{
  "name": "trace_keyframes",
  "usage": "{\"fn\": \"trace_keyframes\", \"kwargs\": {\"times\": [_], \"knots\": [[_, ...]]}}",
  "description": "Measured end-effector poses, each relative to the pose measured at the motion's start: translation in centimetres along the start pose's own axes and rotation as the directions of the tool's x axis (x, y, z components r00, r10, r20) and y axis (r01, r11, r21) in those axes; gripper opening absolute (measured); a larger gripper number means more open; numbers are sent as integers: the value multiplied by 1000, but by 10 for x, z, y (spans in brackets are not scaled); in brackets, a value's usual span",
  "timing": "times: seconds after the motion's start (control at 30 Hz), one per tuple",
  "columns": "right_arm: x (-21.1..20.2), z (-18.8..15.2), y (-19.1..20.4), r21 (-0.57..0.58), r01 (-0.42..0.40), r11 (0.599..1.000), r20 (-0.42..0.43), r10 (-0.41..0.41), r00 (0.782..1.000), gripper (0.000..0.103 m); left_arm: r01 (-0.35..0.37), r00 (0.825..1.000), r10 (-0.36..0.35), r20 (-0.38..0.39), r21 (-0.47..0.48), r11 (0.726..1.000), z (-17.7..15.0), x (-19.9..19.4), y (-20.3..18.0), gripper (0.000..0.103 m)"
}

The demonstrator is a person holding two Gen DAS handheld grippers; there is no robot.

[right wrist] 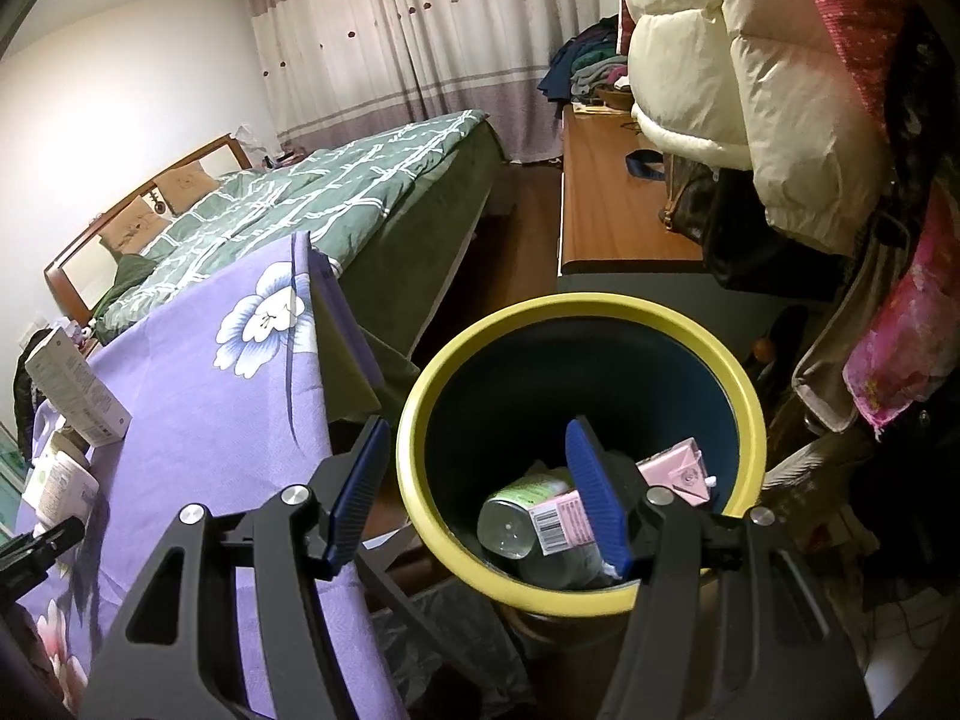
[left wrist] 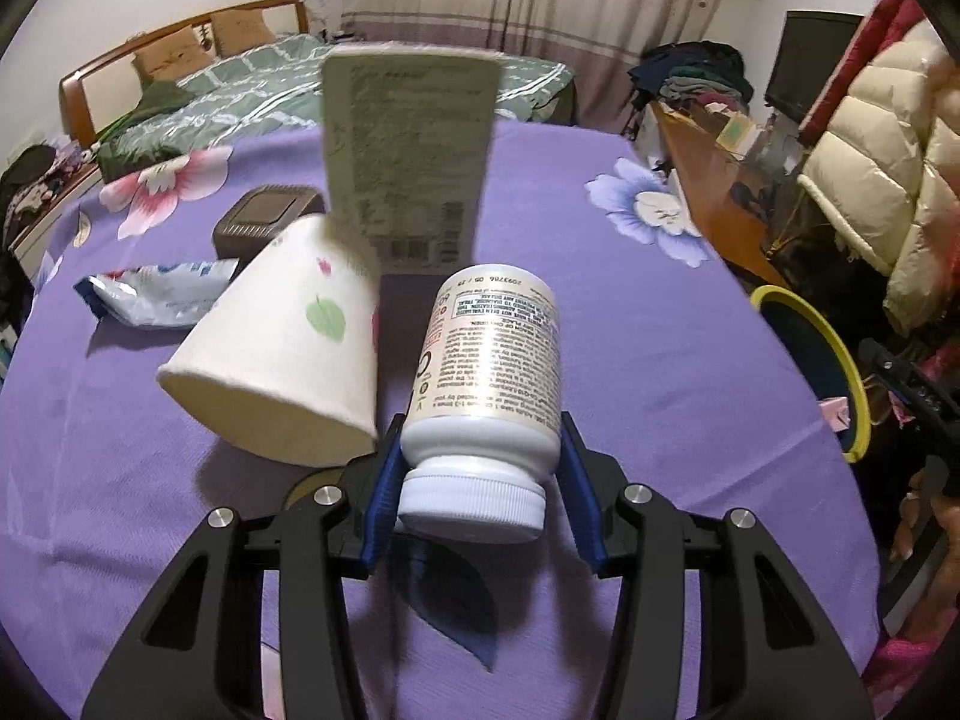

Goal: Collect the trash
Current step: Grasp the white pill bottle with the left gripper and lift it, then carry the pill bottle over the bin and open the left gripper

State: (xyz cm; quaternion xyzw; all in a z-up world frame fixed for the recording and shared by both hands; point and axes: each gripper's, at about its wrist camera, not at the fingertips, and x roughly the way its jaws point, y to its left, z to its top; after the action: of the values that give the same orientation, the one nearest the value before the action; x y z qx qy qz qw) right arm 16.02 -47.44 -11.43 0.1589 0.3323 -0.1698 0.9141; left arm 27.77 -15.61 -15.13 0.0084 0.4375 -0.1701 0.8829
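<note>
Left wrist view: the left gripper (left wrist: 480,468) pinches a white pill bottle (left wrist: 486,384) lying on the purple tablecloth (left wrist: 630,330), blue pads against its sides. Still on the table are a tipped paper cup (left wrist: 282,354), an upright carton (left wrist: 411,162), a crumpled wrapper (left wrist: 156,294) and a brown box (left wrist: 264,222). The right gripper (right wrist: 474,492) hangs spread and empty over the yellow-rimmed bin (right wrist: 576,594) (already holding a pink carton (right wrist: 618,492) and a clear bottle (right wrist: 522,510)). Judging by that, the job looks partly done.

A white pill bottle (left wrist: 486,384) lies on its side on the purple cloth, cap toward the camera, beside a tipped paper cup (left wrist: 282,342), an upright carton (left wrist: 411,162) behind them, and a crumpled wrapper (left wrist: 156,297) further left.
</note>
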Motion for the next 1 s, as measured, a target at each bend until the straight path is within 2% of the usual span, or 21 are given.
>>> {"fn": "trace_keyframes", "kwargs": {"times": [0.23,0.47,0.6,0.8,1.0], "knots": [[-16,-2,-16,23,4,1000,20,-4,1000,58,63,998,-64,13,57,996,7,-13,-35,47],[-30,-5,-43,50,39,998,35,-41,999,58,148,989,-148,-9,152,977,20,-11,-98,47],[-34,-6,-62,74,57,996,37,-60,997,58,196,981,-192,-38,210,958,25,0,-142,47],[-34,-7,-87,104,74,992,32,-78,996,58,272,962,-253,-101,301,914,34,24,-216,47],[-34,-10,-105,127,86,988,25,-90,996,58,311,949,-269,-163,356,881,42,55,-275,47]]}}
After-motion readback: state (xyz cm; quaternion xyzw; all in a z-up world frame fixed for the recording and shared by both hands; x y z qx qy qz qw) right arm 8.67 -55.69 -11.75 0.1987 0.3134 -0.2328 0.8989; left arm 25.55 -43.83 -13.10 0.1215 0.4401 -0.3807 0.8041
